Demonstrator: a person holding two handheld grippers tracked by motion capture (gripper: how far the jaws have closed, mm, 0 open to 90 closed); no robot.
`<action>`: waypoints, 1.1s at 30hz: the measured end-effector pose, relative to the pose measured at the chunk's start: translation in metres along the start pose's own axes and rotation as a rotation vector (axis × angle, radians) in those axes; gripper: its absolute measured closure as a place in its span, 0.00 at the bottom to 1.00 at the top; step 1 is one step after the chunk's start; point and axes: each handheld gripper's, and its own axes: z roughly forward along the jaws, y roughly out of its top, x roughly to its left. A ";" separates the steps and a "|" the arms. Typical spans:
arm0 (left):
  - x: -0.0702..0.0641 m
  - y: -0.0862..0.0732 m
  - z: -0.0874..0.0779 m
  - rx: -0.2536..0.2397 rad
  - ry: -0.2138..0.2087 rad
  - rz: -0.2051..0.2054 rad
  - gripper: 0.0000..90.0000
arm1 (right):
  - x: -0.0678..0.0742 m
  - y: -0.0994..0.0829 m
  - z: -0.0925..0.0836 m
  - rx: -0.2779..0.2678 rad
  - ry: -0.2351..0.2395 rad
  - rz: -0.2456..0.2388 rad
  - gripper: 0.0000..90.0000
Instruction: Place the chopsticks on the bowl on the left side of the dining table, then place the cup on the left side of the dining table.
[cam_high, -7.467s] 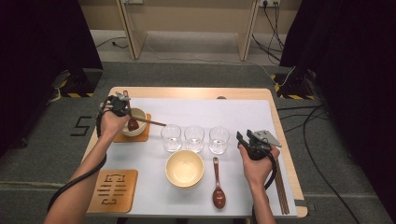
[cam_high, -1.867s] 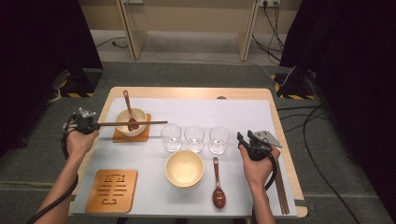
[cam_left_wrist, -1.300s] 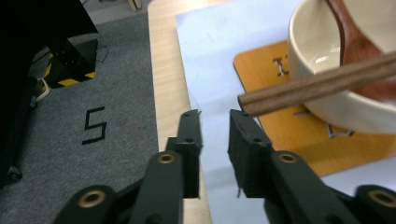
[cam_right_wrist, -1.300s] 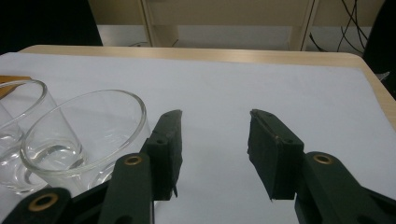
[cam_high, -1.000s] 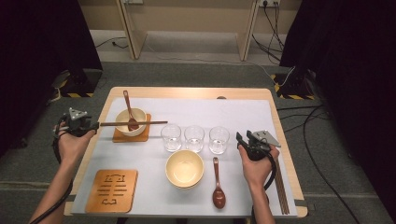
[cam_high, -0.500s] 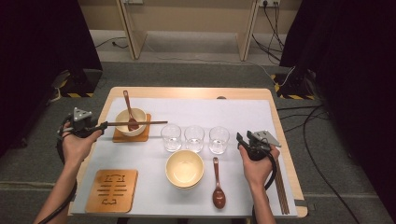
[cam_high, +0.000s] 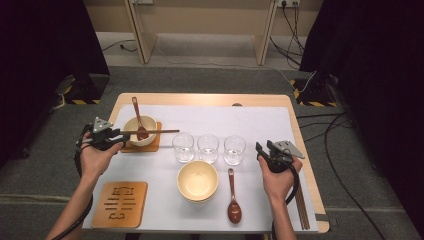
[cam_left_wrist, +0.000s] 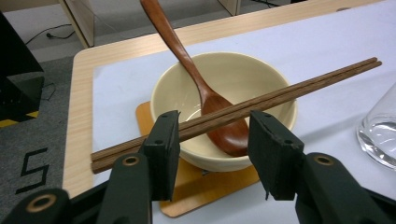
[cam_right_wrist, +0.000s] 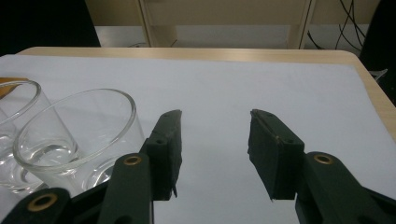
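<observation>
Left gripper (cam_left_wrist: 212, 140), matte black jaws just widening and released, faces slim dark-wood chopsticks (cam_left_wrist: 261, 98) lying across the rim of the glossy cream bowl (cam_left_wrist: 261, 79) on its square wooden coaster (cam_left_wrist: 219, 184), rounded reddish wooden spoon (cam_left_wrist: 205, 93) leaning inside.
</observation>
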 end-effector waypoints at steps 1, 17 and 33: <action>-0.001 0.000 0.000 0.001 -0.004 0.002 0.59 | 0.000 0.000 0.000 0.000 0.001 0.002 0.61; -0.037 0.012 0.015 -0.008 -0.100 0.024 0.56 | -0.009 0.004 -0.002 -0.001 -0.001 0.019 0.60; -0.076 0.017 0.029 -0.011 -0.203 0.056 0.54 | -0.009 0.007 -0.008 -0.006 -0.018 0.019 0.60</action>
